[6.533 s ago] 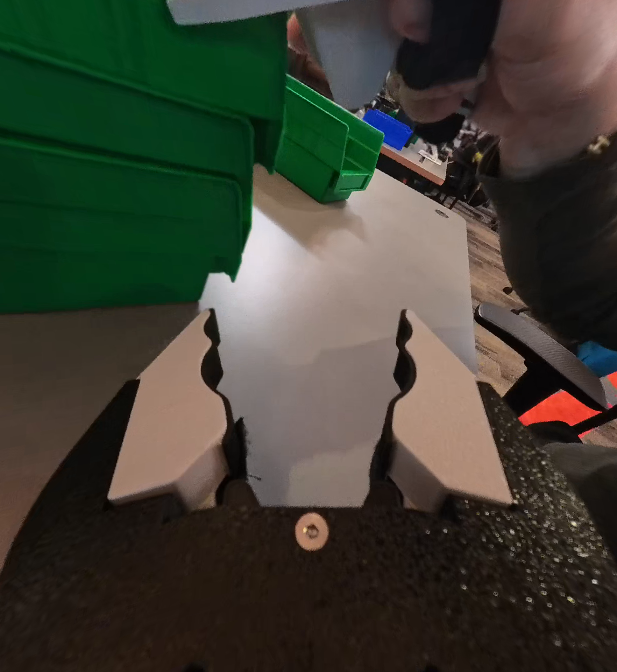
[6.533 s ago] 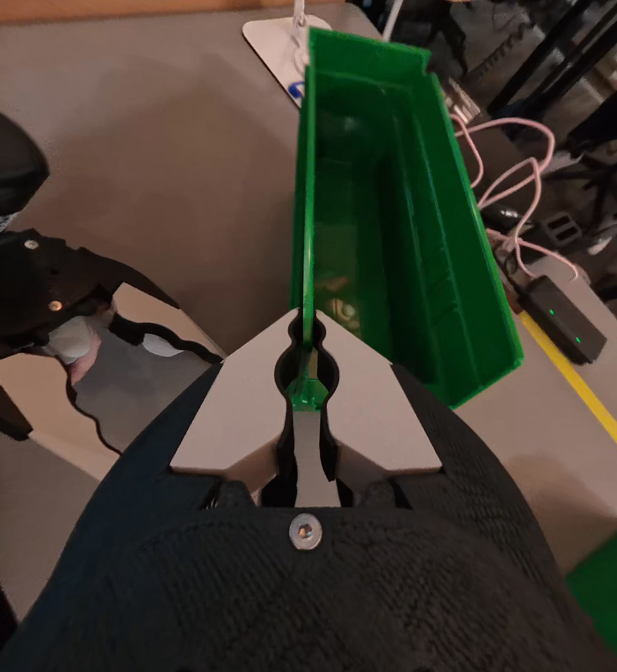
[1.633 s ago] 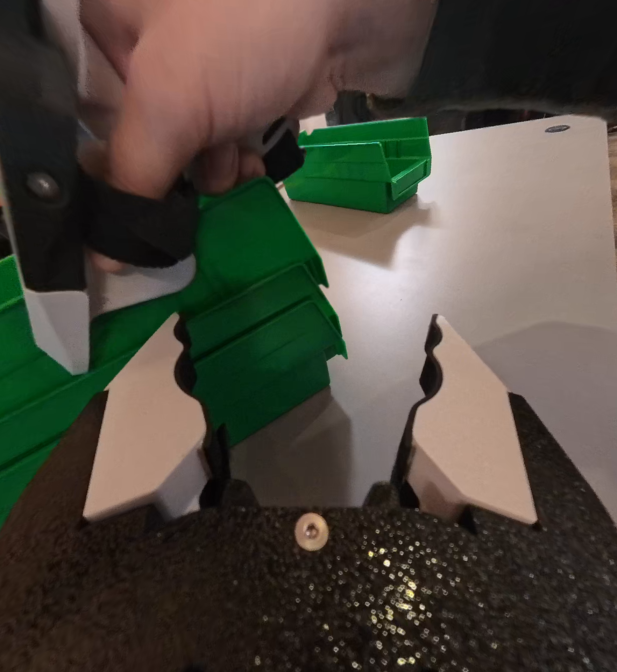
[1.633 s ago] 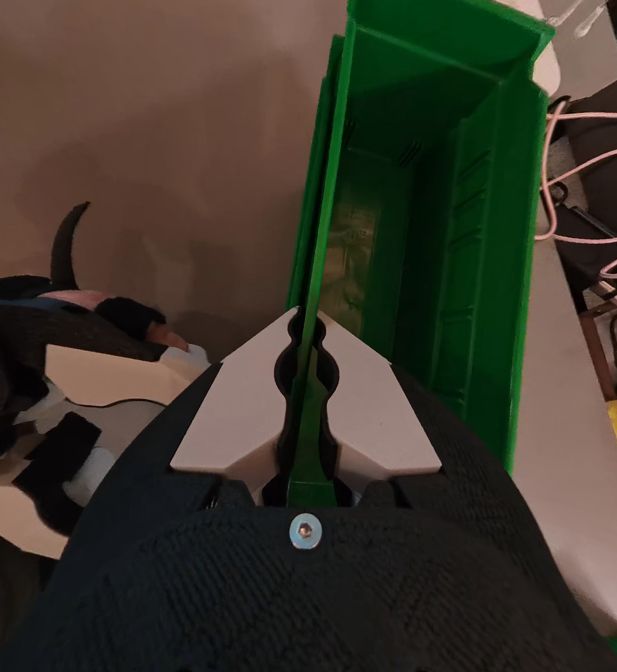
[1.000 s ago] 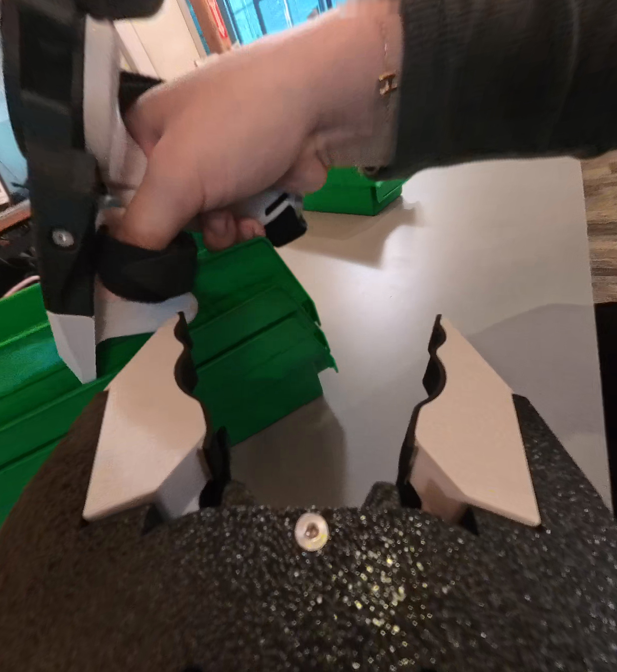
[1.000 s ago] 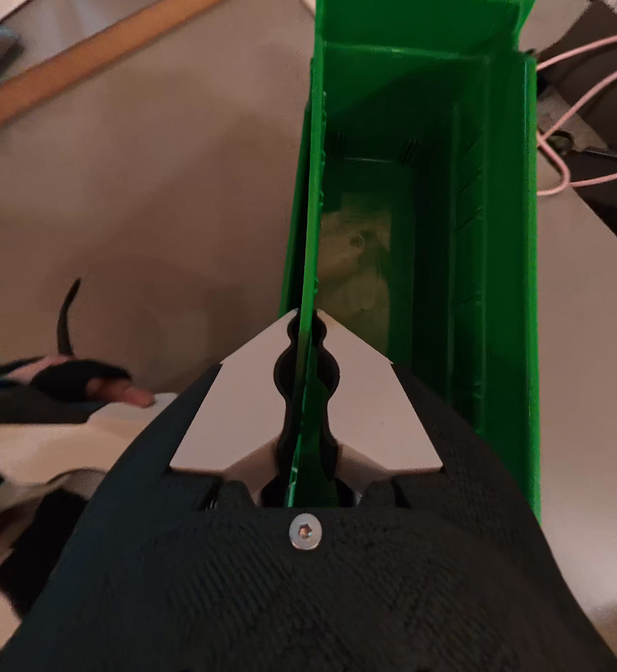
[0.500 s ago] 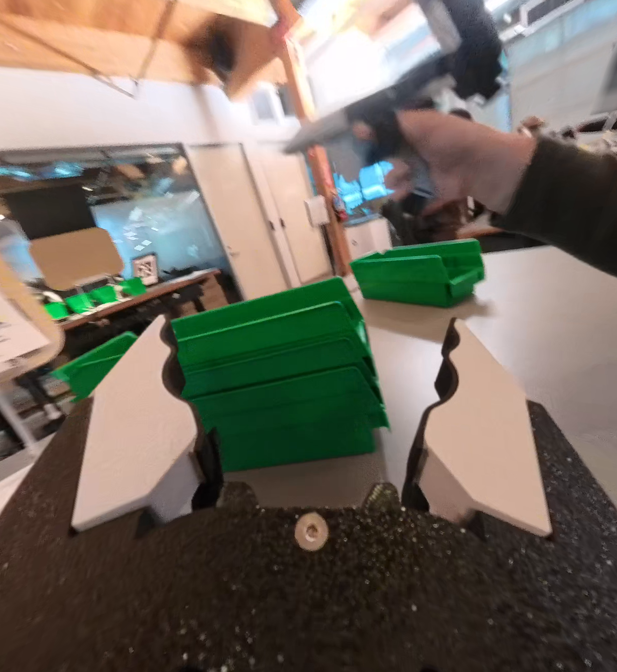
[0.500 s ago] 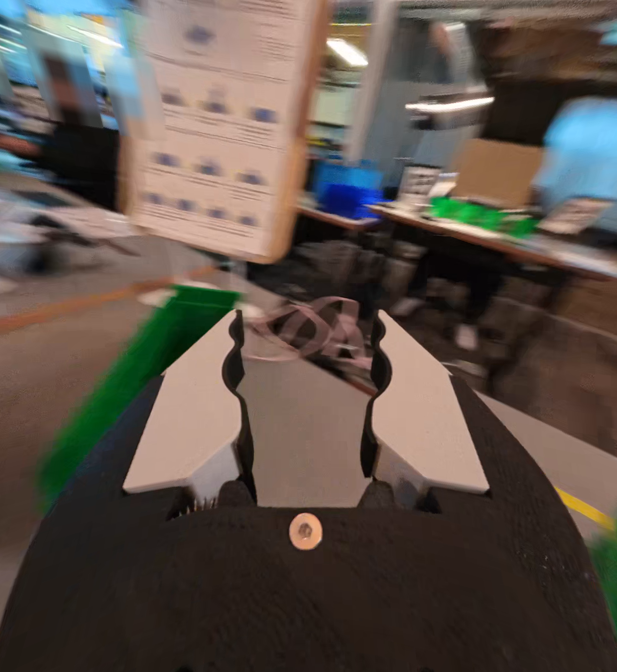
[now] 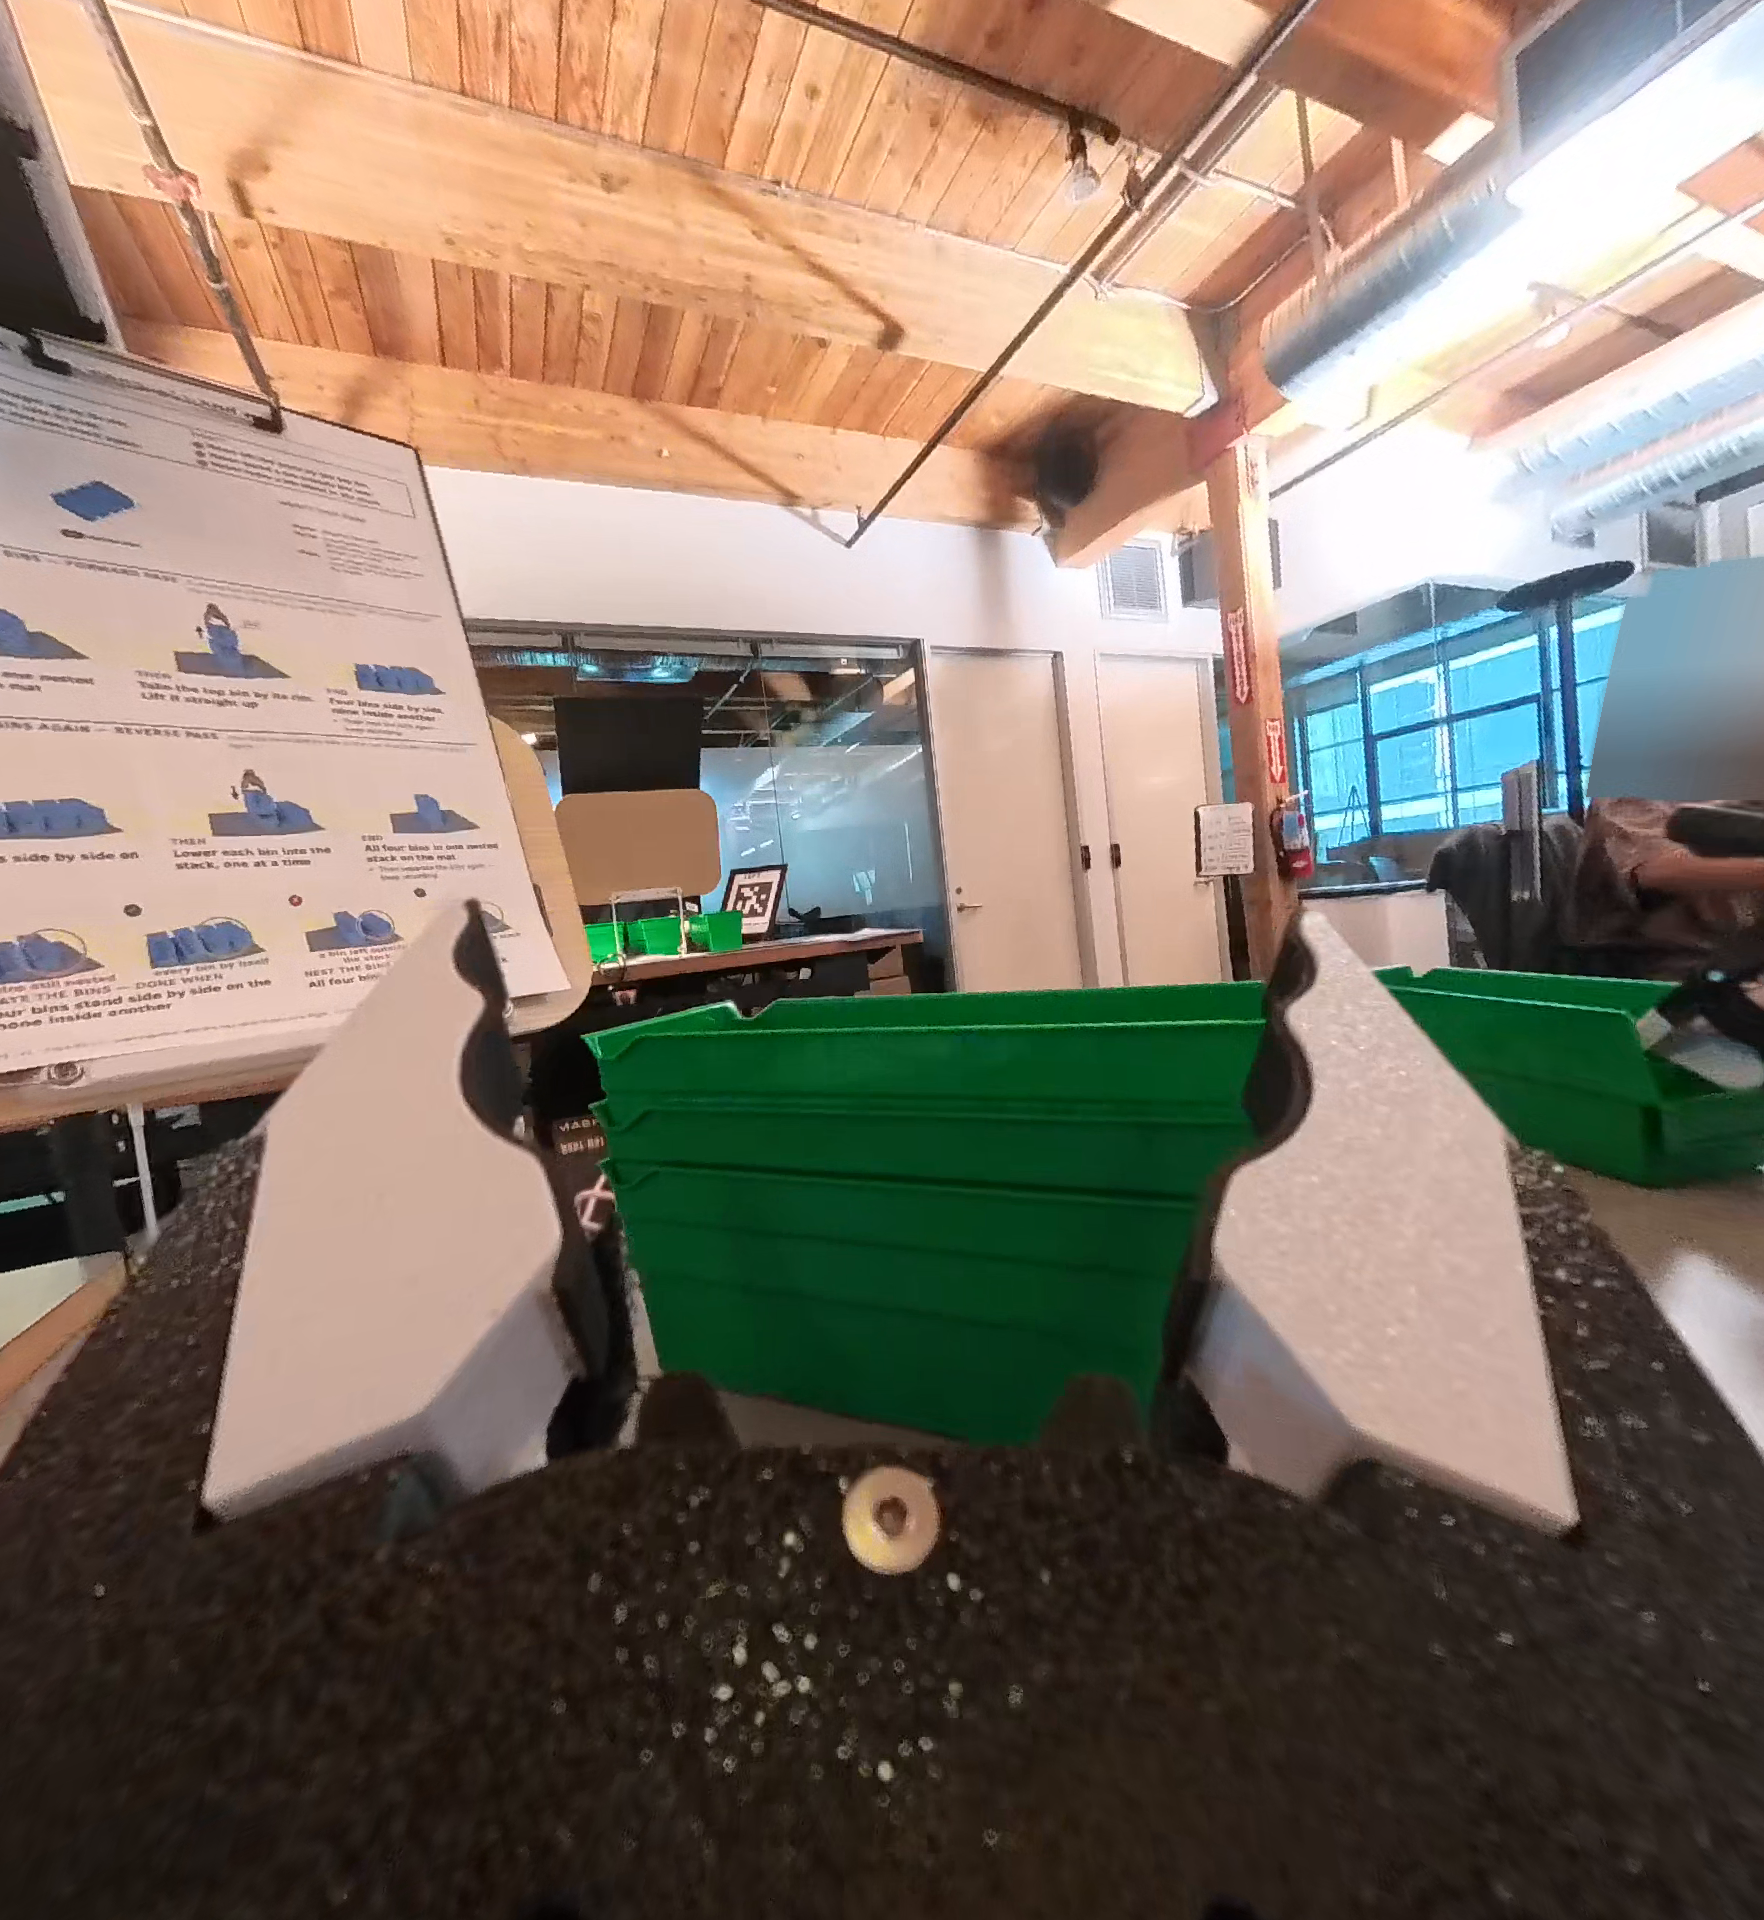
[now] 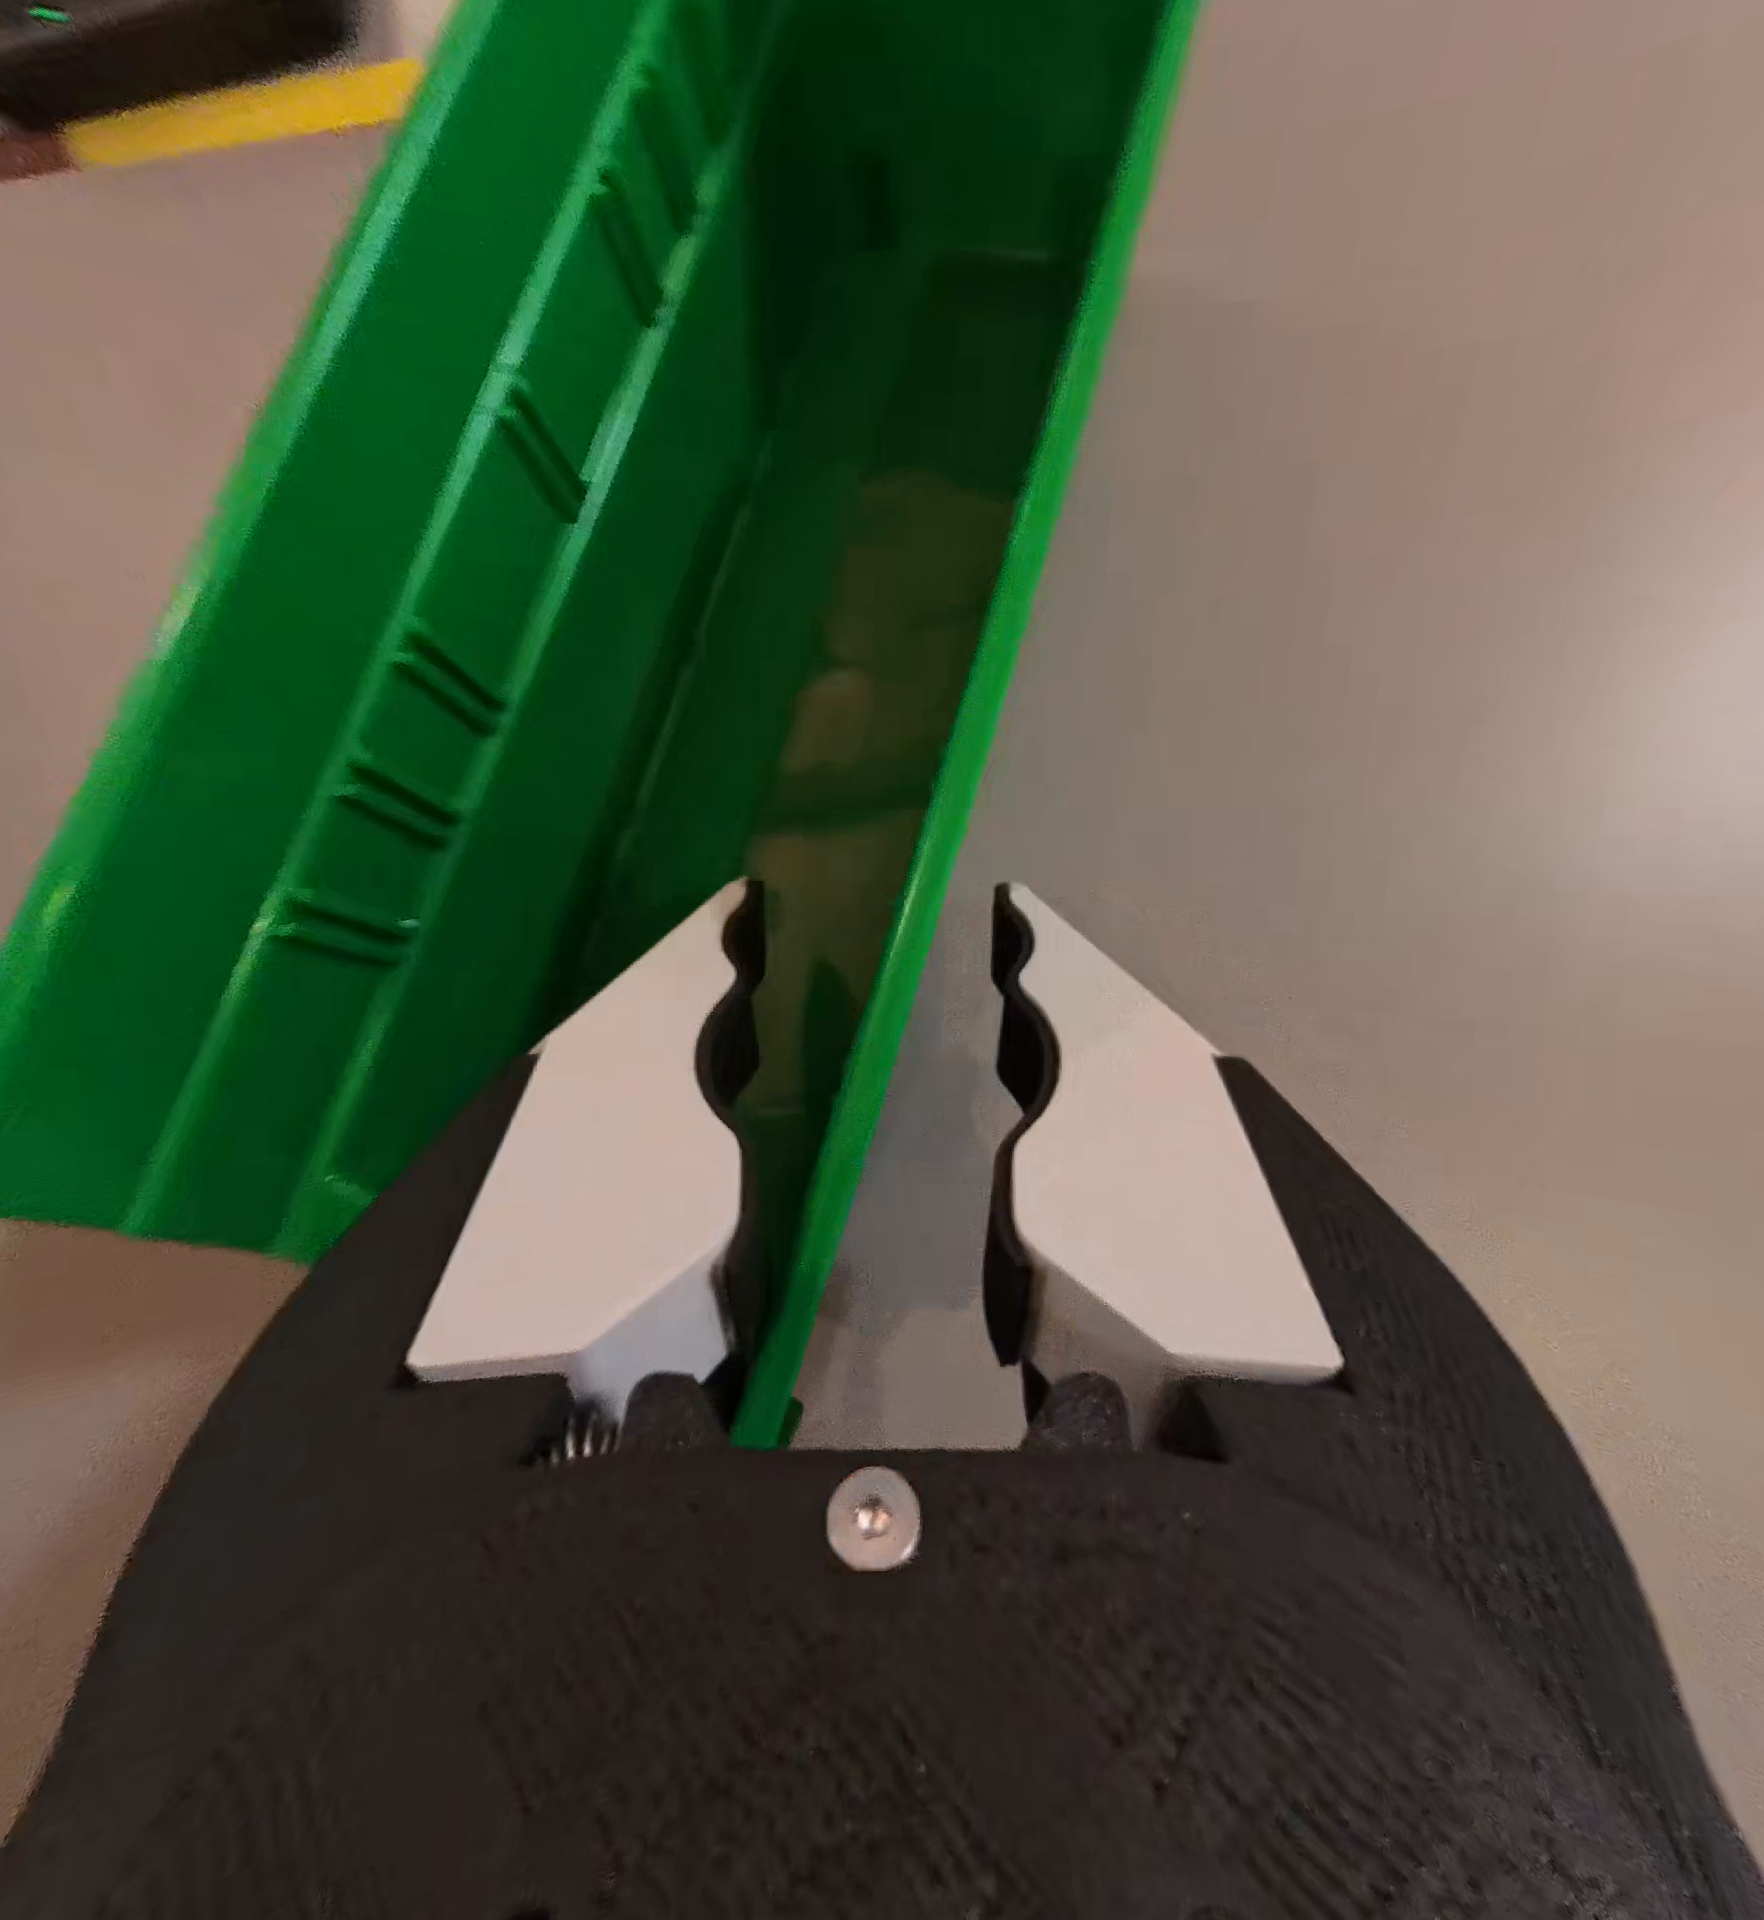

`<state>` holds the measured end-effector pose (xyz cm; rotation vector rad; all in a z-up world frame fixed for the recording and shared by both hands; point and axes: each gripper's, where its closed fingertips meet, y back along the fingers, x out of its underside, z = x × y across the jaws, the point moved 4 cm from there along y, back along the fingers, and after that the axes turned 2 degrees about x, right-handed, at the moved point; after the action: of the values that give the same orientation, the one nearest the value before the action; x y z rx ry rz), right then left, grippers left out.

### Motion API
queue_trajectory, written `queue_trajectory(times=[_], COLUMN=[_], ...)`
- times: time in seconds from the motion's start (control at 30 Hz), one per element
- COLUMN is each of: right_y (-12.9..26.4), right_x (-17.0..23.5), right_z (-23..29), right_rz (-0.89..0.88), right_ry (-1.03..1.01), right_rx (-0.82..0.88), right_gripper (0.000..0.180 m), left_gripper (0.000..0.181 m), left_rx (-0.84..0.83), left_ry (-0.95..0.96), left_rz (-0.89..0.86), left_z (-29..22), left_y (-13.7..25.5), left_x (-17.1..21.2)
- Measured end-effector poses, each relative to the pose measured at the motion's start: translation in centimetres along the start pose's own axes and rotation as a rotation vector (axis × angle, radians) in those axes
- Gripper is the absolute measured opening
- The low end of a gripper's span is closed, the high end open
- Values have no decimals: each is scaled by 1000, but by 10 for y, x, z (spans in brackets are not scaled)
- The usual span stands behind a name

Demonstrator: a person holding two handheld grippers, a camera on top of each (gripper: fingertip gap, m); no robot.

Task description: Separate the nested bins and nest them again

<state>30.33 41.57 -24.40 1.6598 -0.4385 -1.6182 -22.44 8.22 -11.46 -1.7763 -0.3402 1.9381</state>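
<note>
A stack of nested green bins [image 9: 909, 1195] stands on the table just ahead of my left gripper [image 9: 886, 925], which is open and empty, its fingers framing the stack's end. A single green bin [image 9: 1605, 1081] sits apart at the right, with the right gripper [image 9: 1709, 1049] and a hand at it. In the right wrist view this long green bin [image 10: 504, 582] lies on the table. My right gripper [image 10: 875, 886] is open, and the bin's right side wall runs between its fingers, close to the left finger [image 10: 608, 1174] and not pinched.
A white instruction board [image 9: 182, 727] stands at the left behind the stack. The beige table [image 10: 1480, 520] stretches to the right of the single bin. A yellow floor line [image 10: 234, 114] and a dark object lie beyond the table's far edge.
My right gripper has swung from facing the room down onto the single bin and now straddles its side wall, still open. My left gripper has dropped level with the stack's end.
</note>
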Motion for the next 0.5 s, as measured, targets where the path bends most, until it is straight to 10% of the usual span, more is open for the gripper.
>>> queue_trajectory(times=[0.27, 0.5], right_y=[13, 99], right_x=[-5, -61], right_z=[22, 142], right_rz=[-29, -218], right_ry=[46, 203], right_rx=[-84, -410], right_gripper=[23, 23], left_gripper=[138, 136], left_rx=[6, 21], left_ry=[88, 137], left_rz=[95, 119], left_z=[11, 11], left_y=[-1, -4], left_x=[20, 28])
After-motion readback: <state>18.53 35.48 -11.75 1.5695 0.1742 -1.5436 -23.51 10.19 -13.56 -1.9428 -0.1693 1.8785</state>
